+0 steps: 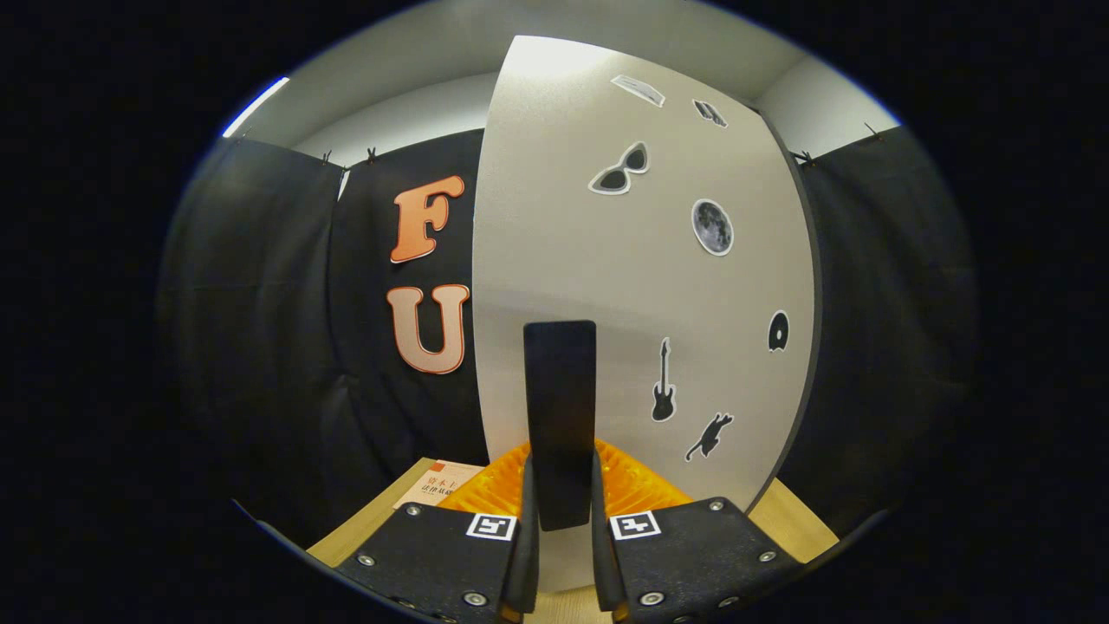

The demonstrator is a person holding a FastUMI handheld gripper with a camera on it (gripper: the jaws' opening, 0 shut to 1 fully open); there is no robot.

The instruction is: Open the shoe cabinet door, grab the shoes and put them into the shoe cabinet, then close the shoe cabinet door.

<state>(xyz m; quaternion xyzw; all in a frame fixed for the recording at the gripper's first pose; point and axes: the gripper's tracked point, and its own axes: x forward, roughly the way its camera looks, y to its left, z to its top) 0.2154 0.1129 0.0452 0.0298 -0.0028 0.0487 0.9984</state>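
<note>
Fingers of the gripper (561, 555) stand close together on either side of a dark upright handle (560, 416), which rises between them from the face of the shoe cabinet door (554, 260); both appear to press its sides, so the grip reads as a pinch on the handle. Door panel is pale, flat and hard, carrying stickers of sunglasses (620, 170), a moon (712, 227), a guitar (663, 383) and a cat (710, 435). Judged from its look, the panel is rigid and light to moderate in weight, its surface smooth enough to slip, so the handle is the only sound place to hold it; the handle itself seems stiff and narrow, and should tolerate a firm squeeze. Door's left edge (476, 286) shows against the black cloth wall (260, 329), while its right edge (807, 260) curves down toward the wooden tabletop (788, 511). Something orange and ribbed (641, 485) lies at the foot of the door just beyond the fingers; its nature cannot be told. A printed card (437, 485) rests on the wood to the left. Open room lies left of the door.
</note>
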